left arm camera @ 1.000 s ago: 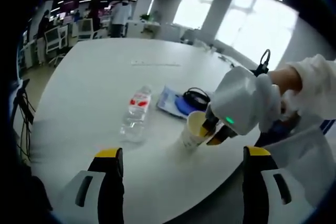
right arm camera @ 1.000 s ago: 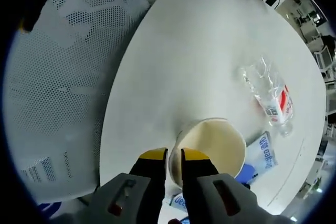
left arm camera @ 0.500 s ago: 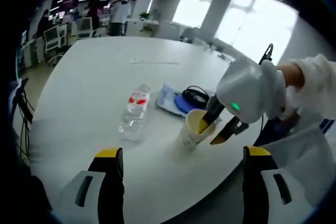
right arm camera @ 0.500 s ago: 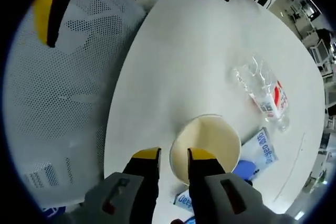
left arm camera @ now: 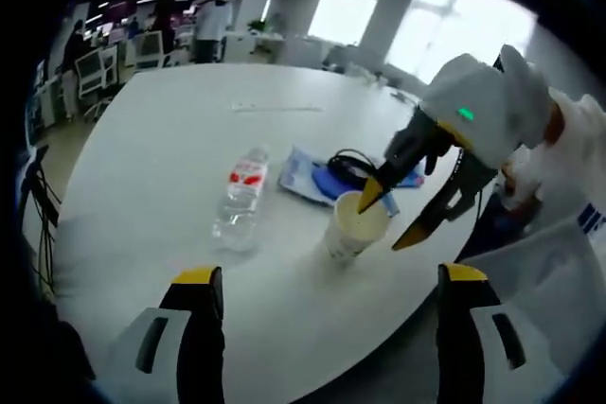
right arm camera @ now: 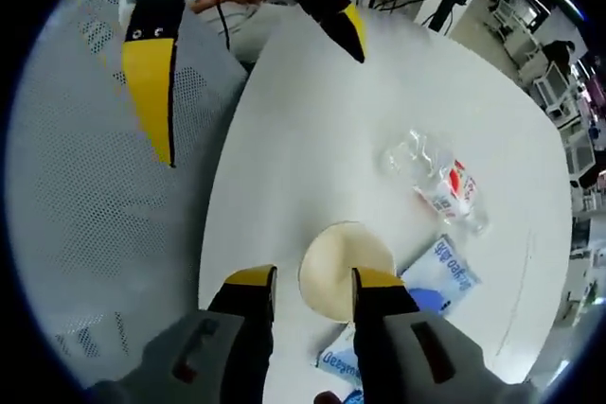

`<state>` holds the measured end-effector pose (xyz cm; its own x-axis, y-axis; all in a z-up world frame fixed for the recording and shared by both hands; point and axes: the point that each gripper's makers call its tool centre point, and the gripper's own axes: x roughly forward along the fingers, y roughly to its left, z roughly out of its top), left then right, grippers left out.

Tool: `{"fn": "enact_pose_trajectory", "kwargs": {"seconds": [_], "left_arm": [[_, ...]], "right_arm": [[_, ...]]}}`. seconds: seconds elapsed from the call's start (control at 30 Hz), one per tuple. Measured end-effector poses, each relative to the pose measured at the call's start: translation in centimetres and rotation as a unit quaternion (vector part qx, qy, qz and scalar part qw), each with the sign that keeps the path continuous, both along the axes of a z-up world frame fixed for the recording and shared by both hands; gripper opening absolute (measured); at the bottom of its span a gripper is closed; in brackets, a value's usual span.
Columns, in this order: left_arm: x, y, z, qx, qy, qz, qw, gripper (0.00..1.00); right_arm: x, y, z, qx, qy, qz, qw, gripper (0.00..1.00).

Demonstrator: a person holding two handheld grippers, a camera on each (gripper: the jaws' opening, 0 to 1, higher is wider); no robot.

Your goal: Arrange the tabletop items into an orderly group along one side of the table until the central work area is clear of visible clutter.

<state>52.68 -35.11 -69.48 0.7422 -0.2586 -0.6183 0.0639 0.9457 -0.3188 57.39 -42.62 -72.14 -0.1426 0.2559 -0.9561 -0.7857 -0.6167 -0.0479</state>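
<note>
— How did the two tongs stand?

— The right gripper point(right arm camera: 312, 286) hung above the paper cup point(right arm camera: 346, 270) with its jaws parted and nothing between them. In the left gripper view one yellow tip sat at the cup's point(left arm camera: 353, 226) rim and the other was out past its side. The left gripper point(left arm camera: 324, 278) was also spread wide and empty, low over the near edge of the white table point(left arm camera: 170, 139).

— And the cup itself?

— It stood upright near the table's edge. Just beyond it lay a blue and white packet point(left arm camera: 305, 178) with a dark coiled cable point(left arm camera: 352, 171) on top.

— Anything else on the table?

— A clear plastic bottle point(left arm camera: 240, 202) with a red label lay on its side, beside the packet and apart from the cup. In the right gripper view a grey mesh chair point(right arm camera: 104, 196) stood off the table's edge.
</note>
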Motion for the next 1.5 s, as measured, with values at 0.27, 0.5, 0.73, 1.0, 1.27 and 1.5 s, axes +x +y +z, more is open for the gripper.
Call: {"fn": "enact_pose_trajectory", "kwargs": {"seconds": [0.27, 0.5, 0.73, 1.0, 1.27, 1.5], "left_arm": [[0.1, 0.5, 0.1, -0.002, -0.005, 0.014, 0.9999, 0.91], [-0.2, 0.3, 0.4, -0.007, -0.004, 0.024, 0.9997, 0.89], [-0.3, 0.6, 0.4, -0.006, -0.005, 0.026, 0.9996, 0.9], [-0.2, 0.9, 0.4, -0.005, -0.01, 0.03, 0.9995, 0.9], [-0.1, 0.4, 1.0, -0.022, -0.018, 0.032, 0.9991, 0.9], [0.7, 1.0, 1.4, -0.033, -0.035, 0.045, 0.9978, 0.89]], "right_arm": [[-0.2, -1.0, 2.3, 0.051, 0.024, -0.054, 0.9969, 0.31], [-0.6, -0.8, 3.8, 0.083, 0.031, -0.077, 0.9931, 0.37], [-0.1, -1.4, 3.5, 0.085, 0.03, -0.087, 0.9921, 0.39], [0.5, -1.8, 3.7, 0.122, 0.048, -0.118, 0.9843, 0.45], [2.2, -2.8, 5.6, 0.194, 0.078, -0.173, 0.9625, 0.48], [3.4, -4.3, 6.5, 0.214, 0.095, -0.221, 0.9467, 0.48]]}}
